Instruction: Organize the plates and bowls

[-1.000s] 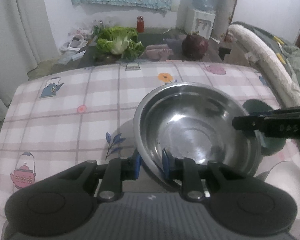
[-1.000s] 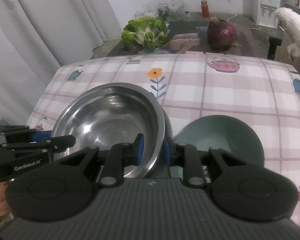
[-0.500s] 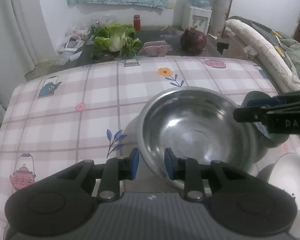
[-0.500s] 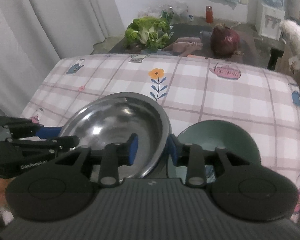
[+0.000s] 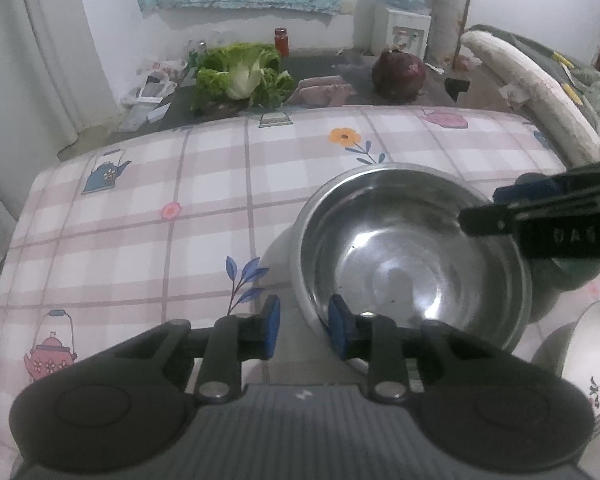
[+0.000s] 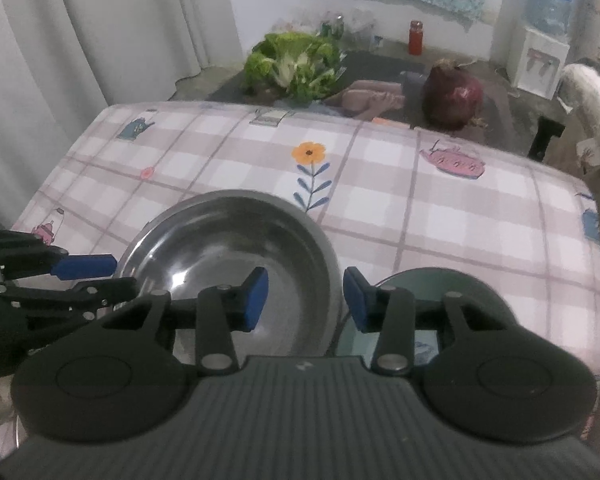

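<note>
Right tongs were opening, off the steel bowl rim they had clamped; left tongs also released astride it, so bowl sat placed beside green bowl.

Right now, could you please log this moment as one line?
steel bowl: on table | left hand-held gripper: open astride rim | right hand-held gripper: opening, rim between

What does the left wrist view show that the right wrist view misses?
Left wrist only: a white patterned bowl at the lower right edge. Right wrist only: the green bowl's open inside, beside the steel bowl, and the right gripper opening, straddling that rim untouched. Both: steel bowl, checked tablecloth, lettuce, and left gripper.
</note>
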{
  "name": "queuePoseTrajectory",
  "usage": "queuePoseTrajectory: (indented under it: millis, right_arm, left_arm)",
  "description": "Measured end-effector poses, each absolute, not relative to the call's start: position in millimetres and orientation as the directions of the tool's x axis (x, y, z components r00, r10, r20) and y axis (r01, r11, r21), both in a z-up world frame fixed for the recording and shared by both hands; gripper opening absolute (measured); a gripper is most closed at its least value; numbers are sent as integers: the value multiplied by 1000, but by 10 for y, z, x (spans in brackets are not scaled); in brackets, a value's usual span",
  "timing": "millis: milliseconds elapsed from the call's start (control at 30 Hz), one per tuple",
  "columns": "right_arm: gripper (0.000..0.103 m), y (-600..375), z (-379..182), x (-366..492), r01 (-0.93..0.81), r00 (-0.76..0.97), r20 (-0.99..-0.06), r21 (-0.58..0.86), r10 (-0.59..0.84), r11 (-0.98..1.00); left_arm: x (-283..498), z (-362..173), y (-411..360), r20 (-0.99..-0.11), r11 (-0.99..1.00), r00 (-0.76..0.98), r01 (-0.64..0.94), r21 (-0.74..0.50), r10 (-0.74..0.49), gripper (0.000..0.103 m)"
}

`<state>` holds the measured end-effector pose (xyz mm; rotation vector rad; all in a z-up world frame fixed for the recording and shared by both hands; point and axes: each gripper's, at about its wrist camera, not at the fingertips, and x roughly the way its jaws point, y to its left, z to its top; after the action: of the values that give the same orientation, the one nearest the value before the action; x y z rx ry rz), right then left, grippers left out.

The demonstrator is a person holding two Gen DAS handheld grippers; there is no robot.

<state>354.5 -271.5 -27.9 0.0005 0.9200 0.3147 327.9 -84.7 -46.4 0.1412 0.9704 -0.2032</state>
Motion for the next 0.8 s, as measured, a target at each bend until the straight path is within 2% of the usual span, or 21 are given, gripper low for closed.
queuePoseTrajectory:
  millis: [367,700,800]
  right_arm:
    - [41,-2243,-242,3524,-361,542,-766,159,346,919]
    - [42,-2546,-113,3424,-300,568,-733,237,373,924]
    - [42,-2718,-73,3332,-274,579,-722,267,380,924]
  left_arm:
    - [3302,-449,-502,-829,988,557,146,43,-47,28]
    - [3253,-383,-371,-819,992,574,117,53,-24,29]
    - [3189,-289,-368,-805,992,592,121,35,-44,35]
